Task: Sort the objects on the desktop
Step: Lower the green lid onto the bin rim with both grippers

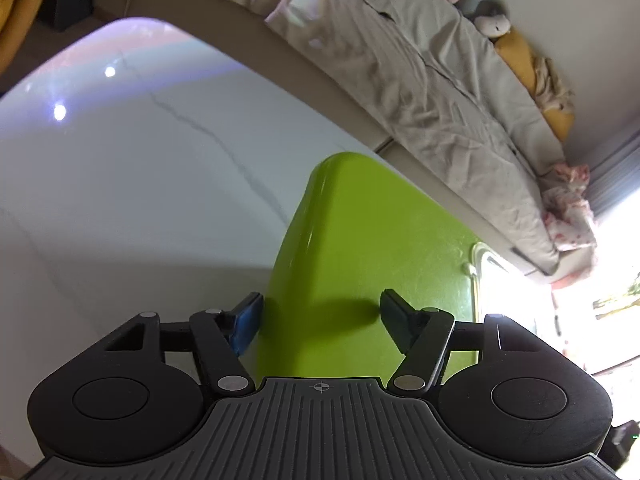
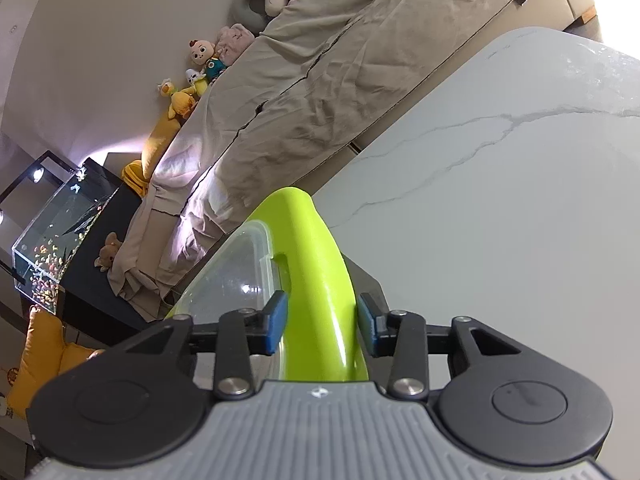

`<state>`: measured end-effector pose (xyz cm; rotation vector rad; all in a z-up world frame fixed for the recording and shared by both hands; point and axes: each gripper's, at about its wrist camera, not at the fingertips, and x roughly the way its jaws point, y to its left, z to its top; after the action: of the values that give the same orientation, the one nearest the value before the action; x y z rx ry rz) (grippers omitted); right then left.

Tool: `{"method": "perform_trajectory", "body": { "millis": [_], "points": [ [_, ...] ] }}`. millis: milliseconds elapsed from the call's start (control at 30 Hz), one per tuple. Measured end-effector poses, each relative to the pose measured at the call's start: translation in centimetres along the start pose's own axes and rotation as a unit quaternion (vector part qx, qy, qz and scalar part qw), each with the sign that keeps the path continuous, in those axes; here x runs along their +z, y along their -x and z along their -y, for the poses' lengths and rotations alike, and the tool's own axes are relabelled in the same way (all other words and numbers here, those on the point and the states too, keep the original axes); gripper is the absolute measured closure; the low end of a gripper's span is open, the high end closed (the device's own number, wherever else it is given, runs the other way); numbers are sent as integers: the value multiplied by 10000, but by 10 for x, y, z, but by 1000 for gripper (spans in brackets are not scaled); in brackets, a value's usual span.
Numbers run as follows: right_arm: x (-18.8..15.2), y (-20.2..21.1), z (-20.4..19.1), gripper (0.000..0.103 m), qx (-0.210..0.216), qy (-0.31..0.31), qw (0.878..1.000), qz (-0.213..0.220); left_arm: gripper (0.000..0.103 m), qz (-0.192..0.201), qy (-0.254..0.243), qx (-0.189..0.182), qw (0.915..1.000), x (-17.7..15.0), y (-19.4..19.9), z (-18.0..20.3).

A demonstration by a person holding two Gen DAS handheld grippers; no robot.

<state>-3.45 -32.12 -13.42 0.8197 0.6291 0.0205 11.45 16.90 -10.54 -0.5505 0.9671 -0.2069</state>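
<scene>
A lime-green plastic lid [image 1: 360, 248] with a clear window [image 1: 486, 268] lies tilted over the white marbled table [image 1: 140, 200]. My left gripper [image 1: 320, 316] straddles the lid's near left edge. Its blue left pad [image 1: 246, 326] sits against the rim's outer side, and the right finger [image 1: 394, 320] hovers over the green top, casting a shadow. In the right wrist view the same lid shows as a green rim [image 2: 316, 280] beside a clear panel [image 2: 236, 276]. My right gripper [image 2: 322, 322] is shut on that rim, both blue pads against it.
The table [image 2: 500, 200] stretches beyond the lid. A sofa under a rumpled beige cover [image 2: 320, 80] runs along the table's far edge, with plush toys [image 2: 200, 68] on its back. A glass fish tank [image 2: 60, 232] stands on a dark cabinet at the left.
</scene>
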Motion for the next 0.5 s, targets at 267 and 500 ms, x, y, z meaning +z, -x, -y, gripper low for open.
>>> {"method": "perform_trajectory", "body": {
  "millis": [267,500],
  "points": [
    [4,-1,-6,62,-126,147,9998,32,21,28,-261,284,9993,5,-18,20],
    [8,-5,-10,60,-260,123,9996,51,21,145,-537,321,9979,13,-21,30]
  ]
}}
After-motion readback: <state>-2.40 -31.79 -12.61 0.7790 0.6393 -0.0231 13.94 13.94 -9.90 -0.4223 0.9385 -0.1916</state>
